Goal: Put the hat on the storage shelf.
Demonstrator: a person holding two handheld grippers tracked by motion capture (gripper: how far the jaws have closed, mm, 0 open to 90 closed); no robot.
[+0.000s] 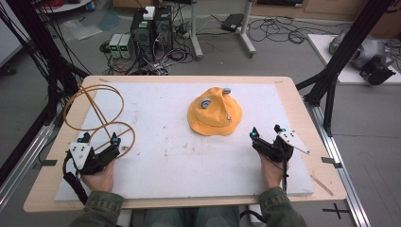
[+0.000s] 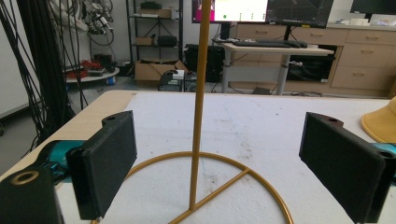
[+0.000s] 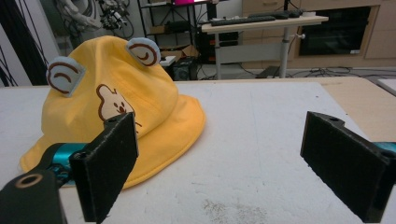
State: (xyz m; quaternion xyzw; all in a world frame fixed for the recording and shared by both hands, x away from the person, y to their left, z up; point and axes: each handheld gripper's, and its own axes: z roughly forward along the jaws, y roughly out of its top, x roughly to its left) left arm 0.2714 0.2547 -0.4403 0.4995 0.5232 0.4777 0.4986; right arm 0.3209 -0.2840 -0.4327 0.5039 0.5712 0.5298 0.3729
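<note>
Room, high view: grey floor with lots of cables and two dark computer boxes behind the table.
Table, high view: wooden table with a white board lying on top.
Hat, high view: yellow hat sits on the white board, past the middle, a bit to the right. It has two small grey-blue ears on top.
Stand, high view: gold wire stand with round hoops, on the left part of the board.
Left gripper, high view: left gripper is in the person's left hand, right by the stand's lower hoop. Its two black jaws are apart.
Right gripper, high view: right gripper is in the right hand, near the hat's brim but not touching it. Jaws apart.
Left gripper view: a gold pole goes straight up from the stand's round base. The pole is between the two wide-apart jaws, farther off, and nothing touches it. The hat's edge peeks in at the right.
Right gripper view: the hat is in front, left of middle, flat on the board. It has a little bear face on it. The jaws are wide apart with nothing between them.
Writing: no words can be read on the hat or anything else.
</note>
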